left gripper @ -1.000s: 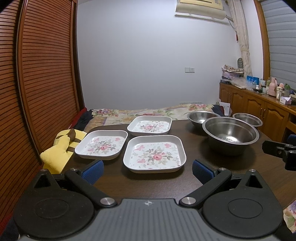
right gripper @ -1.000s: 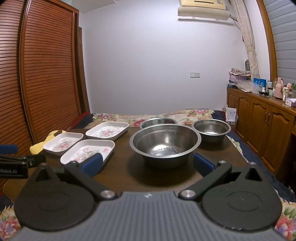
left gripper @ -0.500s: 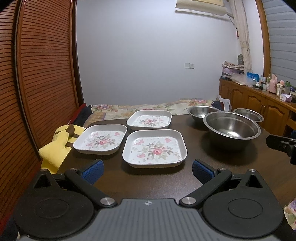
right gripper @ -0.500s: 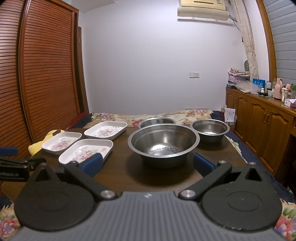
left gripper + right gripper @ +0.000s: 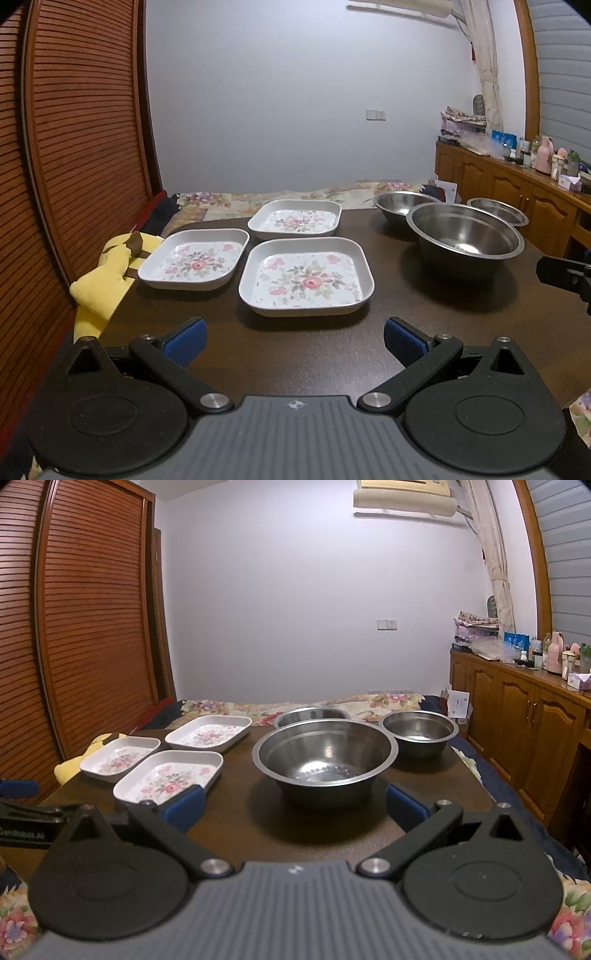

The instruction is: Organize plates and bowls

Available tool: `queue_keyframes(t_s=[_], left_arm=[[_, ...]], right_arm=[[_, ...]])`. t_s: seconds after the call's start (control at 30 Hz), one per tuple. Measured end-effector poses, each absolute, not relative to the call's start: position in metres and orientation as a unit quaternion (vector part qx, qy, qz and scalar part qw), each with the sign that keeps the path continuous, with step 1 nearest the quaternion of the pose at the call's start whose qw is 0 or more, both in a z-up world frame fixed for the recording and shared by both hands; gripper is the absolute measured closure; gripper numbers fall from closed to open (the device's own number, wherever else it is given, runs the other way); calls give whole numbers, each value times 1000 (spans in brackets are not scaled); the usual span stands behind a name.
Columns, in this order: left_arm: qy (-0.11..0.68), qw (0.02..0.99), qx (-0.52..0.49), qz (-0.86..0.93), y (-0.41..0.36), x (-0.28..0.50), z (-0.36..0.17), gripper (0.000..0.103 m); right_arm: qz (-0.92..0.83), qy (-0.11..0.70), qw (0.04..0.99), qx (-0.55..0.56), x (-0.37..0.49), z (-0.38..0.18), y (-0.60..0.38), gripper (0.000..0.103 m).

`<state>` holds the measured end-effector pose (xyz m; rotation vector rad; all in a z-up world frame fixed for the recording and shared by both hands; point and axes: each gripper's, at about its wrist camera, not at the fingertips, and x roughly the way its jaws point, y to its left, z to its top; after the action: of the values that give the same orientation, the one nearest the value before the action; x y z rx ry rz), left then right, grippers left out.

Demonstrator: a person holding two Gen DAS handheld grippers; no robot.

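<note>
Three square white floral plates lie on the dark table (image 5: 443,332): a near one (image 5: 306,282), a left one (image 5: 194,264) and a far one (image 5: 295,221). Three steel bowls stand to the right: a large one (image 5: 465,240), a far one (image 5: 402,205) and a small one (image 5: 496,210). My left gripper (image 5: 295,341) is open and empty, just short of the near plate. My right gripper (image 5: 295,806) is open and empty, just short of the large bowl (image 5: 325,755). The plates also show in the right wrist view, the near one (image 5: 170,775) at left.
A yellow cloth (image 5: 107,280) hangs at the table's left edge by the slatted wooden doors (image 5: 74,147). A floral bedspread (image 5: 280,197) lies behind the table. A wooden cabinet (image 5: 524,716) with bottles stands along the right wall.
Both grippers have shifted slightly; the left wrist view has dropped a little lower toward the table. Plates and bowls have not moved.
</note>
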<state>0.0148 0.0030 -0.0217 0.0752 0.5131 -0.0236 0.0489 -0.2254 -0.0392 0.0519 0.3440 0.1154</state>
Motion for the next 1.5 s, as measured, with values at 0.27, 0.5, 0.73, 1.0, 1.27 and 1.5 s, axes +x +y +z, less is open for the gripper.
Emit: queue_keyframes(t_s=[0.27, 0.5, 0.73, 1.0, 1.27, 1.5], left_arm=[[270, 961, 48, -20, -1, 18, -25, 0], [269, 961, 46, -36, 4, 18, -21, 0], [268, 962, 52, -23, 20, 33, -19, 0], [263, 963, 56, -13, 49, 55, -12, 0], [263, 964, 20, -42, 76, 78, -17, 0], [290, 954, 2, -77, 86, 103, -30, 15]], right_arm=[[60, 170, 984, 8, 57, -39, -220, 0], [73, 162, 984, -9, 68, -32, -208, 0], [104, 155, 982, -27, 83, -24, -183, 0], [156, 175, 972, -18, 108, -20, -156, 0], [187, 199, 962, -14, 124, -24, -134, 6], [198, 236, 951, -23, 138, -37, -119, 22]])
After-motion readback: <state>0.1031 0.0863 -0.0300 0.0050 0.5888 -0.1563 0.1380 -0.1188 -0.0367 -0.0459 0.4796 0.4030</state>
